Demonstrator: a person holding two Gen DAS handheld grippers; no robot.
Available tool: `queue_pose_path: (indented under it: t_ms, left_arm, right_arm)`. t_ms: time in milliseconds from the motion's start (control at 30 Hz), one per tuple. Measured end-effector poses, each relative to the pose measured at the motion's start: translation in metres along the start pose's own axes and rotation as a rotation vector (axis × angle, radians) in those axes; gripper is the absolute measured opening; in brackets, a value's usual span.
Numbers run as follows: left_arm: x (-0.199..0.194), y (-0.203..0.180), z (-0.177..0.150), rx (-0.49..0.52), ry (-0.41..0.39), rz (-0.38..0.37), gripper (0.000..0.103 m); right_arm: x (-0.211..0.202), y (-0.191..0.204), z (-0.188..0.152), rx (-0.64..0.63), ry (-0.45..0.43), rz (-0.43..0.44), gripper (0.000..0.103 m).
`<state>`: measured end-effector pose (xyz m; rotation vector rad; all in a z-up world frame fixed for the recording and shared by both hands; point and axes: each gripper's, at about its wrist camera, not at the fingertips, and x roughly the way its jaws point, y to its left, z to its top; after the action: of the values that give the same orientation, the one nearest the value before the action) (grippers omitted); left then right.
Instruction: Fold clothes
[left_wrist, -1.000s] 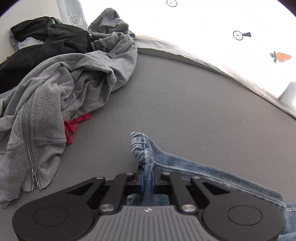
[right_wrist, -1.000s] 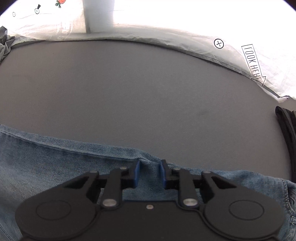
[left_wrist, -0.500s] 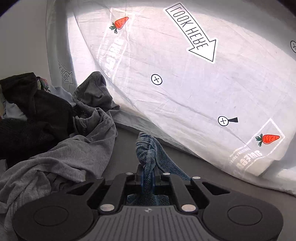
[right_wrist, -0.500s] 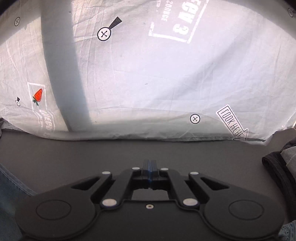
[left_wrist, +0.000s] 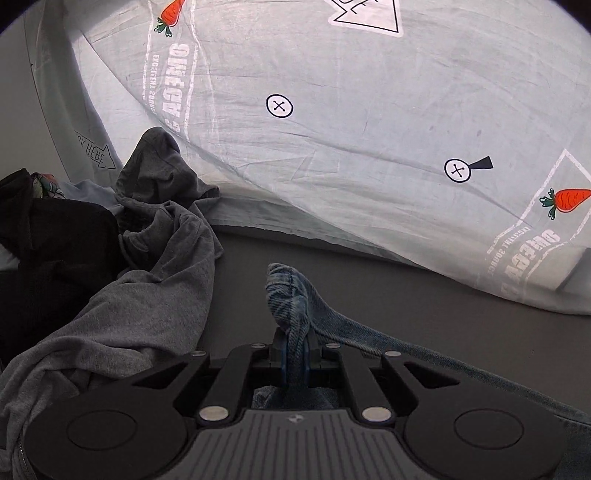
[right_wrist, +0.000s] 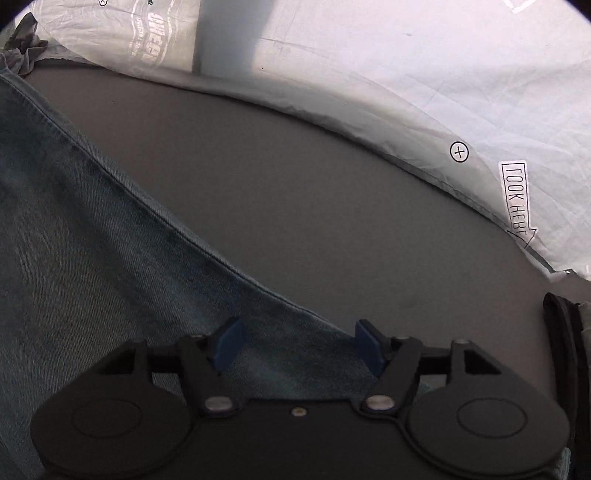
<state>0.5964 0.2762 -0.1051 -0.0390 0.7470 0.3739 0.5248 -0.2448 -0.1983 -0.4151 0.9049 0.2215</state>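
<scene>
A pair of blue jeans (right_wrist: 92, 251) lies on the dark grey table (right_wrist: 314, 206). My left gripper (left_wrist: 294, 356) is shut on a bunched corner of the jeans (left_wrist: 290, 299), held a little above the table. The denim trails off to the right behind it. My right gripper (right_wrist: 301, 347) is open, its blue pads (right_wrist: 229, 341) spread wide over the jeans' edge, holding nothing.
A heap of clothes sits at the left: a grey hoodie (left_wrist: 140, 306) and black garments (left_wrist: 48, 251). A white printed sheet (left_wrist: 369, 147) hangs behind the table's far edge. A black garment (right_wrist: 569, 350) lies at the right.
My right gripper has opened from shut and tilted down over the jeans. My left gripper keeps its hold on the denim corner and has risen slightly.
</scene>
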Motion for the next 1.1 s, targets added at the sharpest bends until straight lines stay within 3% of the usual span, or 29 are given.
queue_pose_path:
  t_ms: [133,167,200,233,300,367,500,600,667,700,733,833,900,1000,1100]
  left_arm:
    - [0.000,-0.008,-0.002,0.047,-0.003,0.026,0.010]
    - [0.000,-0.011,-0.001,0.052,-0.003,0.036,0.010]
    - [0.000,-0.013,0.000,0.057,-0.002,0.047,0.010]
    - [0.000,-0.015,0.001,0.059,-0.003,0.053,0.010]
    - [0.001,-0.016,0.004,0.050,0.001,0.066,0.010]
    - [0.000,-0.016,0.009,0.030,-0.003,0.066,0.010]
    - [0.000,-0.018,0.022,0.001,-0.022,0.052,0.010]
    - [0.003,-0.023,0.034,-0.001,-0.049,0.032,0.011]
    - [0.020,-0.037,0.039,0.055,-0.025,0.075,0.023]
    - [0.030,-0.043,0.040,0.090,-0.004,0.116,0.034]
    - [0.041,-0.050,0.041,0.124,0.017,0.158,0.045]
    - [0.045,-0.042,0.041,0.110,0.038,0.137,0.049]
    - [0.036,-0.028,0.035,0.073,0.030,0.114,0.055]
    - [0.020,-0.005,0.016,0.051,0.046,0.129,0.058]
    - [0.006,0.022,-0.014,-0.043,0.099,0.104,0.058]
  right_arm:
    - [0.014,-0.027,0.008,0.108,0.014,0.129,0.071]
    - [0.017,-0.032,0.010,0.122,0.009,0.179,0.054]
    - [0.018,-0.034,0.013,0.117,0.000,0.226,0.027]
    - [0.019,-0.032,0.016,0.097,-0.001,0.263,0.019]
    - [0.015,-0.020,0.019,-0.013,-0.014,0.235,0.003]
    - [0.011,-0.010,0.022,-0.121,-0.040,0.184,0.002]
    - [0.003,-0.028,0.043,-0.018,-0.116,0.109,0.002]
    - [0.013,-0.037,0.056,0.053,-0.106,0.063,0.003]
    - [0.030,-0.037,0.063,0.083,-0.062,0.021,0.008]
    - [0.039,-0.030,0.065,0.062,-0.038,-0.032,0.020]
    - [0.043,-0.023,0.065,0.028,-0.036,-0.098,0.022]
    - [0.038,-0.008,0.066,-0.015,-0.057,-0.222,0.035]
    - [0.020,-0.005,0.062,0.020,-0.102,-0.217,0.048]
    - [0.000,-0.002,0.046,0.075,-0.110,-0.201,0.049]
    - [-0.010,0.004,0.025,0.124,-0.072,-0.187,0.049]
